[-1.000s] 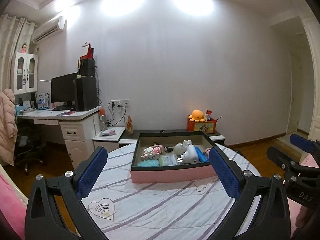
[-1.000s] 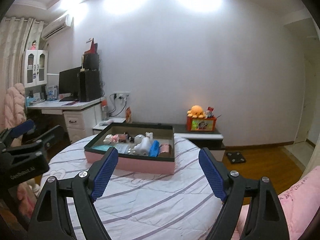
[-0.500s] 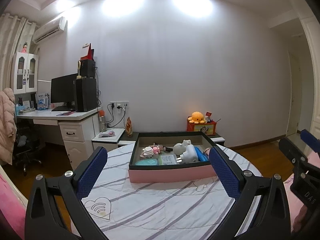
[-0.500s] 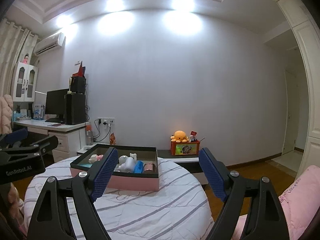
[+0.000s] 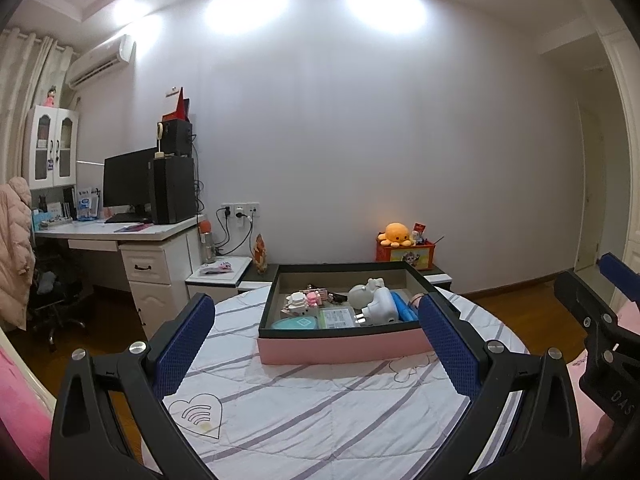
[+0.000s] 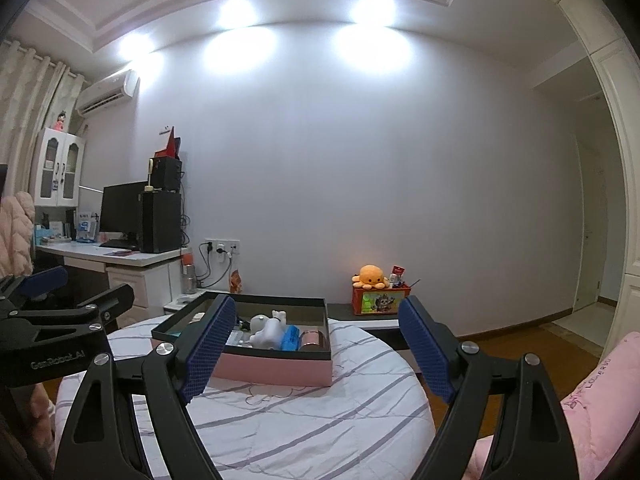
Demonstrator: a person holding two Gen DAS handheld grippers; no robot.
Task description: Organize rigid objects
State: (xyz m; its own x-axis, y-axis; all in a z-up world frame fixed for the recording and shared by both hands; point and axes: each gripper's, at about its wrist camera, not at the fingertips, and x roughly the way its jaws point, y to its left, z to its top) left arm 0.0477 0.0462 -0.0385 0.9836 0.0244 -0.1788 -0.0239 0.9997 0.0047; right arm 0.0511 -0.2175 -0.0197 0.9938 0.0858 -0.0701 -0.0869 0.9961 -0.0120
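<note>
Grippers first: the left gripper [image 5: 316, 344] has its blue-padded jaws spread wide with nothing between them, hovering over the near side of the round table [image 5: 304, 420] and aimed at the pink tray [image 5: 340, 348]. The right gripper [image 6: 316, 354] is likewise wide open and empty, held just short of the same tray and to the right of the left gripper, a little higher. The tray sits on the far half of the table's striped white cloth and has a dark rim. Inside it lie a white rounded figure [image 5: 366, 294], a blue item [image 5: 402, 310] just right of that figure, a teal oval piece [image 5: 296, 323] at the tray's near-left corner, and small pink and white toys [image 5: 304, 300] behind the teal piece. Beyond the tray, against the wall, an orange plush octopus [image 5: 396, 234] sits on a box. Left of the tray stands a white desk [image 5: 120, 236] with a monitor
</note>
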